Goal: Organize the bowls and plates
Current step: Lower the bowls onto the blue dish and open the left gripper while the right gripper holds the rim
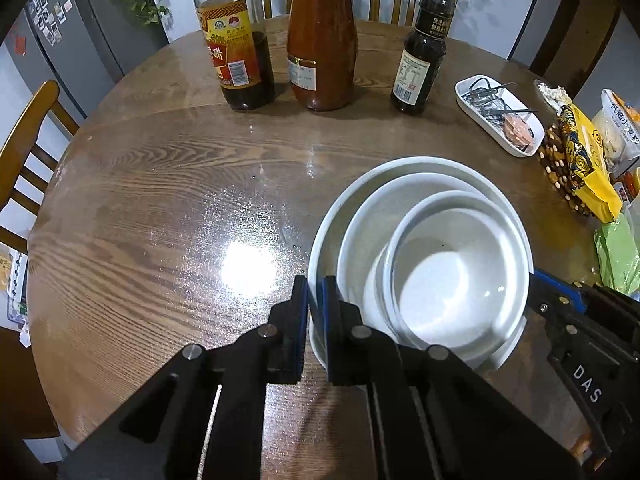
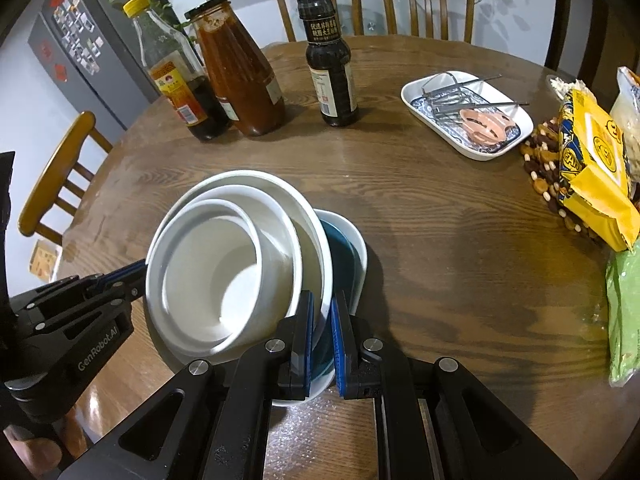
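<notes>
On the round wooden table [image 1: 160, 184] sits a nest of 3 white bowls: the largest bowl [image 1: 400, 168] holds a middle bowl [image 1: 372, 224], which holds the smallest bowl [image 1: 448, 272]. In the right wrist view this nest rests, tilted, on a white plate with a dark blue-green centre [image 2: 348, 248] near the table's near edge.

The left gripper [image 1: 315, 304] is clamped on the left rim of the largest bowl, 1 blue pad outside the wall and 1 inside. The right gripper [image 2: 322, 320] is pinched on the right side of the stack, its left pad against the largest bowl's rim and its right pad on the plate's side; exactly which rims lie between the pads I cannot tell. Each gripper shows in the other's view, at opposite sides of the bowls.

At the far side of the table stand 3 bottles in a row: a vinegar bottle with a yellow cap [image 2: 176, 76] on the left, a jar of red sauce [image 2: 240, 72] just beside it, and a dark sauce bottle [image 2: 330, 64] to the right. Farther right lies a rectangular white dish [image 2: 468, 112] holding metal tools and a pink item. At the right edge are a beaded trivet [image 2: 544, 176], a yellow packet [image 2: 592, 168] and a green bag [image 2: 624, 312]. Wooden chairs [image 2: 424, 0] stand around the table.
</notes>
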`<state>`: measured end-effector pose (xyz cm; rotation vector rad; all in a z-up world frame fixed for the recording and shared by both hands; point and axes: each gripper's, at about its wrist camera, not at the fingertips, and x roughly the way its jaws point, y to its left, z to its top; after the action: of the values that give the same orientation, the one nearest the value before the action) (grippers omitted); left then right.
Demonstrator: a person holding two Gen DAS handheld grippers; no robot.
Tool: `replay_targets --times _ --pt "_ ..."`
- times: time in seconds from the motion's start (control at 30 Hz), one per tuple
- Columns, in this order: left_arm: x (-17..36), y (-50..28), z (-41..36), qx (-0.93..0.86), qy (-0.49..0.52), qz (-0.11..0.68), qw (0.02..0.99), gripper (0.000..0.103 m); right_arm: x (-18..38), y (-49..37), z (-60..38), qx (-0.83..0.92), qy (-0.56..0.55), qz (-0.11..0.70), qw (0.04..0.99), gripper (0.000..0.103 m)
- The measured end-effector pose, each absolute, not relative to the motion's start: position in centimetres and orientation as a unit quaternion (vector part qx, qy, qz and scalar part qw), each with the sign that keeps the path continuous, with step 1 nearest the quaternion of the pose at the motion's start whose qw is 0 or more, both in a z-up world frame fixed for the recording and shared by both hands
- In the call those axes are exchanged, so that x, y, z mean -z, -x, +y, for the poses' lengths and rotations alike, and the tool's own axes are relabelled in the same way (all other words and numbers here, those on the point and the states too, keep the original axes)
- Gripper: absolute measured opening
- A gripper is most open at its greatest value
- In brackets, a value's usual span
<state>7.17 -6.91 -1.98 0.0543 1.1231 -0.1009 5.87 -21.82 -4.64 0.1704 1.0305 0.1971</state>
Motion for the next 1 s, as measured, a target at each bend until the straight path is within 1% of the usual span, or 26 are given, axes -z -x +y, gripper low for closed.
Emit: replay_targets --times 0.37,0.43,0.77,0.87,1.0 --pt "2.12 -6.98 -7.06 0.041 -0.03 0.528 0.848 0.005 4.48 -5.56 -21.57 -0.083 -0.074 0.491 0.864 0.012" --pt "2.13 -7.01 -6.99 0.038 -0.03 0.527 0.848 0.007 4.48 -5.55 -21.52 -0.081 -0.072 0.491 0.864 0.012" --pt "2.18 -6.98 -7.02 0.031 -0.035 0.525 0.85 0.01 4.41 -5.65 -21.49 -0.074 -0.066 0.489 0.867 0.012" --pt "2.23 -7.04 -6.9 0.026 -0.035 0.526 0.85 0.014 4.41 -5.66 -21.53 -0.074 -0.067 0.489 0.867 0.012" --pt "2.2 -7.09 -6.53 0.017 -0.037 0.524 0.851 0.027 4.43 -5.76 -21.48 -0.072 -0.066 0.489 0.867 0.012"
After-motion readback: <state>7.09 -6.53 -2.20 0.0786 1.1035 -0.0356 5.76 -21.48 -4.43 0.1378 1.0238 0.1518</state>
